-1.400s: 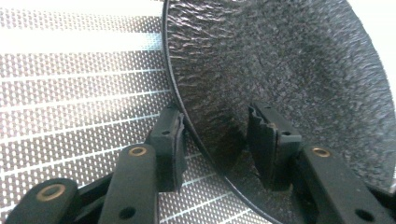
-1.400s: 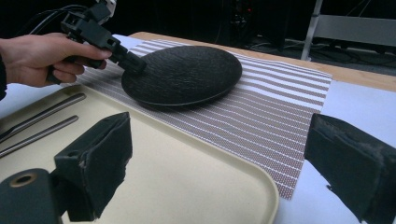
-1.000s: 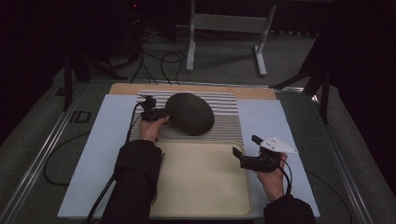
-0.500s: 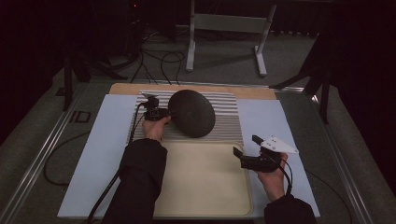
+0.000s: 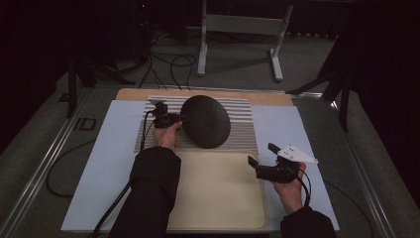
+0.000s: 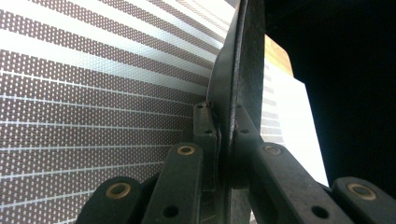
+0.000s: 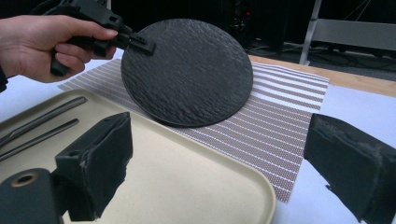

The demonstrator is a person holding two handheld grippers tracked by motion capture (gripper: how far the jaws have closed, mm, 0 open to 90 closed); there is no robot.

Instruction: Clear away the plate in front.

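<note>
plate (image 5: 205, 121): matte black, kinda rough pebbly texture all over
mat (image 5: 242, 131): under the plate, thin brown and white stripes made of tiny dots
tray (image 5: 223, 198): plain cream/beige, just in front of the plate, no pattern
sheet (image 5: 104, 163): pale blue-white, plain, under the mat and tray
board (image 5: 270, 98): light wood tan, a strip peeking out behind the mat
left gripper (image 5: 171, 119): black, at the plate's left edge; up close its jaw links have little brass-coloured rivets
right gripper (image 5: 261, 157): black jaws, light grey plate on top, right of the tray
sleeves (image 5: 151, 193): black
table (image 5: 54, 153): dull grey-green around the sheet
</note>
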